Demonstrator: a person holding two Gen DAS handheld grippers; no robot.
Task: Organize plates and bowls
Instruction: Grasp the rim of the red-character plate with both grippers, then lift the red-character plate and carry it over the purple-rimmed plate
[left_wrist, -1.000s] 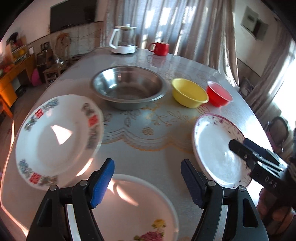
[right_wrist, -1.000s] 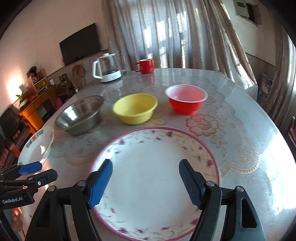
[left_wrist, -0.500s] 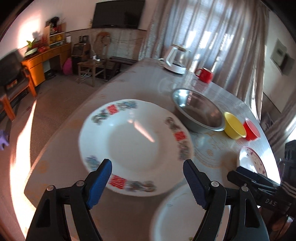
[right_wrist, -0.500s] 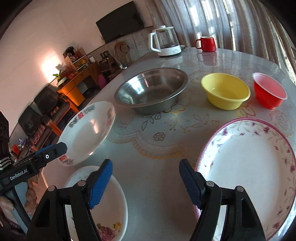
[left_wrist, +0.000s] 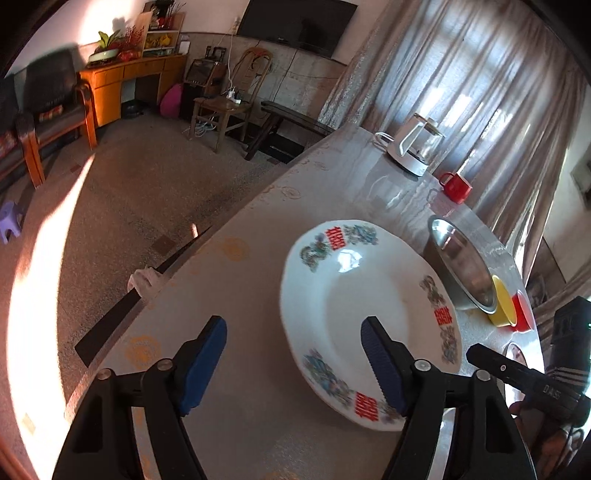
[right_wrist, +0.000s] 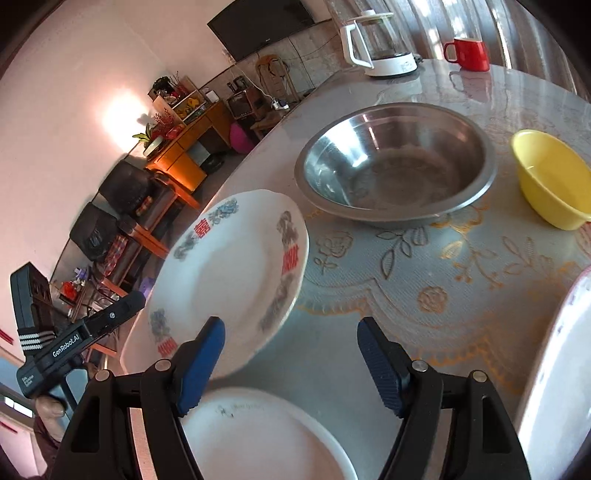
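A white plate with red and blue patterns (left_wrist: 369, 317) (right_wrist: 229, 277) lies near the table's left edge. My left gripper (left_wrist: 291, 362) hovers over its near left rim. Its jaws are closing, with the rim between them but untouched. My right gripper (right_wrist: 291, 362) is open and empty above the tablecloth, just right of that plate. Below it lies a plain white plate (right_wrist: 258, 435), and a flower-rimmed plate (right_wrist: 554, 369) lies to the right. Further back stand a steel bowl (right_wrist: 395, 162) (left_wrist: 461, 273), a yellow bowl (right_wrist: 550, 177) (left_wrist: 502, 306) and a red bowl (left_wrist: 522, 312).
A glass kettle (right_wrist: 376, 40) (left_wrist: 413, 147) and a red mug (right_wrist: 467, 53) (left_wrist: 456, 186) stand at the far end of the table (left_wrist: 258, 266). The table edge drops to the floor on the left. Chairs and a cabinet stand beyond it.
Both grippers have swung left across the table. The left one left the plain white plate for the patterned plate and narrowed slightly. The right one moved off the flower-rimmed plate.
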